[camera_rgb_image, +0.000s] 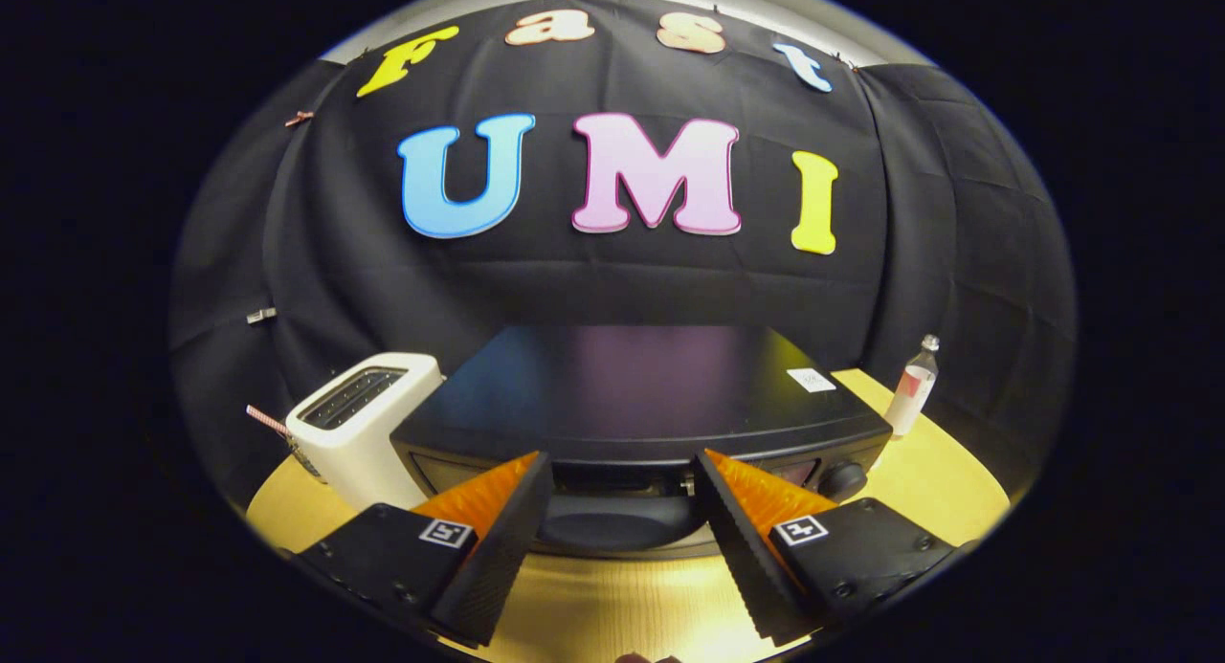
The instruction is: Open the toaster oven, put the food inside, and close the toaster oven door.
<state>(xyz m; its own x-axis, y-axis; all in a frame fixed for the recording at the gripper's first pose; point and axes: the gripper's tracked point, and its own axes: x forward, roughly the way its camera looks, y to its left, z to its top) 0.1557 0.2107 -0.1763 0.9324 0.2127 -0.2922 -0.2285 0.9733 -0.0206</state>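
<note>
Light wood table (938, 472), rounded edge. On it: black toaster oven (632, 405) in the middle, flat glossy top with a small white sticker near its back right corner, knob on the front right. White slot toaster (359, 424) sits just beside the oven's left side, slightly angled. Clear plastic bottle (914, 386) stands upright off the oven's right rear corner, near the cloth wall. Bare tabletop runs in front of the oven.
</note>
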